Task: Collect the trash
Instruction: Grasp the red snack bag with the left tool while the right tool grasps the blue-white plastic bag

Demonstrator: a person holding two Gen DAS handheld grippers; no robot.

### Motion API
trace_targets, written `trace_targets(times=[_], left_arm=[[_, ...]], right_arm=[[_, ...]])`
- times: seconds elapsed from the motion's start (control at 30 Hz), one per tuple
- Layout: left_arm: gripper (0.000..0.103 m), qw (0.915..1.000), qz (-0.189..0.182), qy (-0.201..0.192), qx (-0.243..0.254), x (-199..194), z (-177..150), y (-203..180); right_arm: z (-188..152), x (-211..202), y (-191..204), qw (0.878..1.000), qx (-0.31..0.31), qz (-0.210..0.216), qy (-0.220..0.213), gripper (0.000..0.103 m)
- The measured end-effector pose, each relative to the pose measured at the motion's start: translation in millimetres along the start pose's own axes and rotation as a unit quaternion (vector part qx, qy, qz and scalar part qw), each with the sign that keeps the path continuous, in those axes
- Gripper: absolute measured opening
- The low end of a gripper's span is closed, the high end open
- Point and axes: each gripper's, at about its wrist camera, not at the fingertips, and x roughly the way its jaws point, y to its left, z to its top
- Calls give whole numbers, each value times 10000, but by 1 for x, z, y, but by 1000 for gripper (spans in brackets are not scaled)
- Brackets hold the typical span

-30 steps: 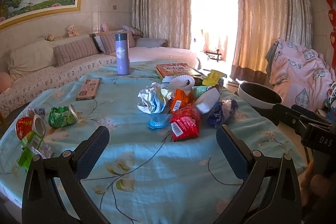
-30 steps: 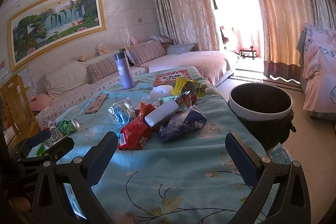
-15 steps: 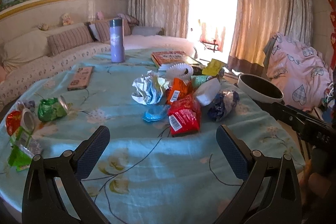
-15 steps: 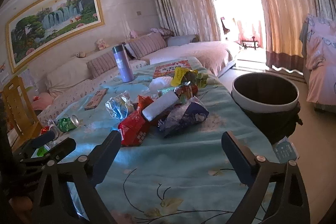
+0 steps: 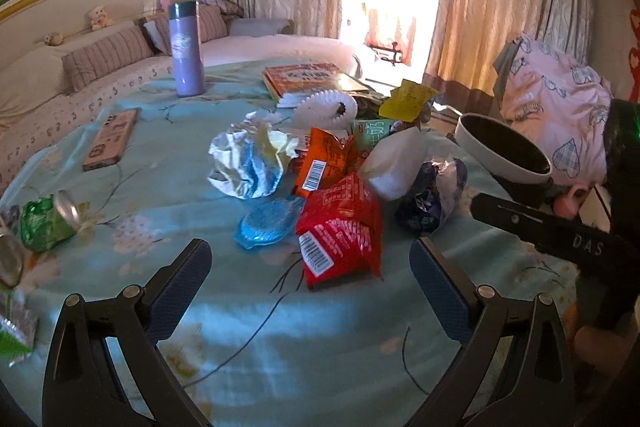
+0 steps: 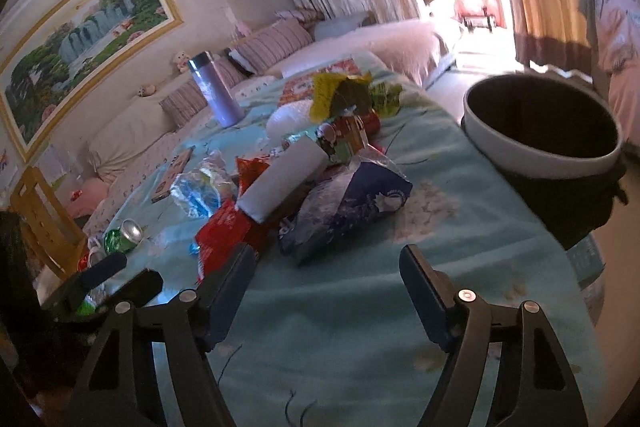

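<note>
**Inspector:** Trash lies heaped near the middle of the round table with the pale blue flowered cloth (image 5: 320,367): a red crinkled snack packet (image 5: 340,227) nearest the left gripper (image 5: 310,267), a crumpled silver foil wrapper (image 5: 248,163), an orange packet (image 5: 324,163), a flat blue plastic blister (image 5: 266,225), a white cylindrical roll (image 6: 280,183) and a dark blue and white plastic bag (image 6: 348,203). Crushed green cans (image 5: 44,223) sit apart at the table's left edge.

**Supervisor:** Gripper state?

**Inspector:** Both spread wide, holding nothing. The right gripper (image 6: 326,275) hangs over the cloth just short of the blue bag. The white-rimmed black bin (image 6: 540,131) stands just off the table's right edge.

**Supervisor:** Risks?

**Inspector:** Several, in my judgement. The packets overlap, so closing on one may drag its neighbours or pinch two together. Thin foil and film lie flat; a low pinch could snag the cloth and pull it, shifting the whole heap. The lilac insulated bottle (image 5: 185,51), the orange-covered book (image 5: 308,79) and the flat brown box (image 5: 112,141) are not obviously trash; a careless sweep might take them. A light wrapper could slip out over the gap before the bin.
</note>
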Motion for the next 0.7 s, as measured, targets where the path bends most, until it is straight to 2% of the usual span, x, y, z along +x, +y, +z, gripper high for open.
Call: trace_targets(times=[0.2, 0.37, 0.43, 0.47, 0.5, 0.53, 0.63, 0.67, 0.7], left_arm=[[100, 9991, -252, 328, -15, 28, 7, 4], [80, 9972, -486, 568, 21, 45, 9, 3], [65, 9958, -595, 690, 56, 51, 8, 1], [54, 9951, -662, 738, 64, 53, 8, 0], [50, 9946, -689, 767, 82, 54, 8, -1], [48, 9949, -680, 740, 106, 53, 8, -2], [45, 9961, -630, 588, 203, 42, 7, -5], [39, 9963, -619, 544, 226, 40, 7, -6], [28, 9964, -631, 513, 245, 36, 6, -7]], right_arm=[[10, 23, -9, 9989, 352, 159, 281, 76], [14, 43, -20, 9961, 652, 297, 520, 75], [14, 47, -23, 9952, 701, 357, 578, 66], [14, 48, -24, 9949, 704, 407, 588, 58], [13, 47, -24, 9948, 700, 433, 592, 46], [13, 47, -24, 9947, 691, 463, 608, 39], [9, 41, -26, 9951, 620, 512, 584, 31], [7, 33, -25, 9956, 563, 526, 541, 29], [10, 34, -24, 9956, 554, 528, 538, 28]])
